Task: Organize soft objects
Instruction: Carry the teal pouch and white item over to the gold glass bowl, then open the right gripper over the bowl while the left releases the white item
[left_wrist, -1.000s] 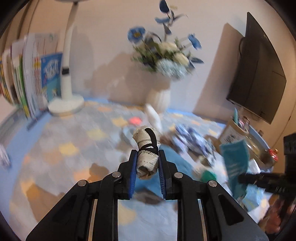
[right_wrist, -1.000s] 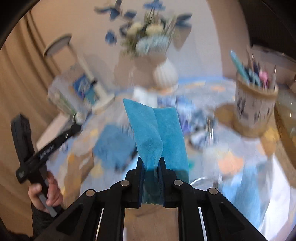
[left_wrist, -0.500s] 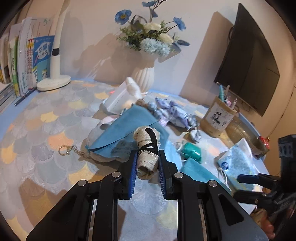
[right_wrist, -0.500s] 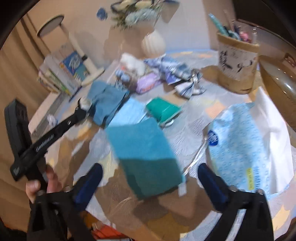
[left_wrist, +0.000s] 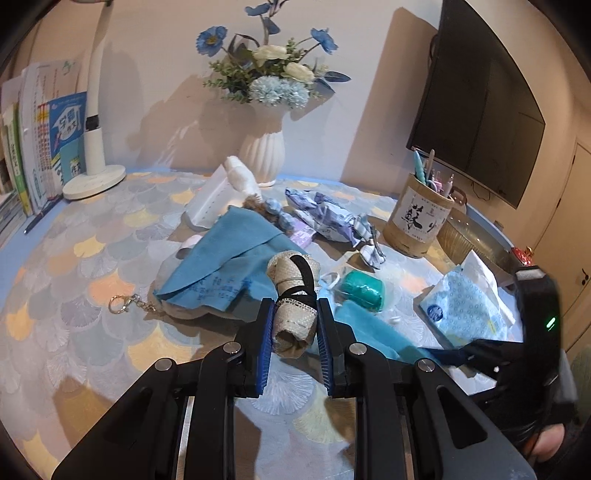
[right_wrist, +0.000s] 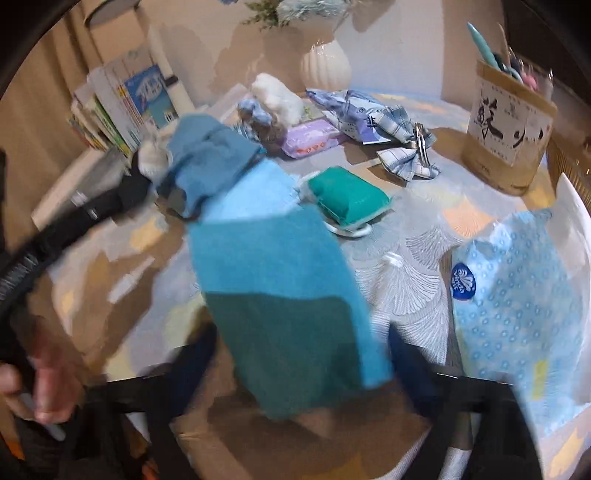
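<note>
My left gripper (left_wrist: 294, 345) is shut on a rolled beige cloth bound with a black band (left_wrist: 294, 295), held above the table. My right gripper (right_wrist: 299, 365) is open; its blurred fingers stand wide on either side of a folded teal cloth (right_wrist: 280, 291) that lies on the table in front of it. That teal cloth also shows in the left wrist view (left_wrist: 369, 332). A crumpled blue cloth (left_wrist: 225, 258) lies mid-table, over a grey pouch. A small green bundle (left_wrist: 362, 288) lies to its right.
A tissue pack (left_wrist: 465, 306) lies at the right. A pen holder (left_wrist: 417, 218), a patterned blue bag (left_wrist: 325, 214), a white vase of flowers (left_wrist: 262, 151), a lamp base (left_wrist: 94, 181) and books (left_wrist: 29, 147) stand around the back. A keyring (left_wrist: 122, 304) lies left.
My right gripper opened and let go of the teal cloth, which now lies flat on the table. My left gripper still holds the beige roll and has lowered towards the table.
</note>
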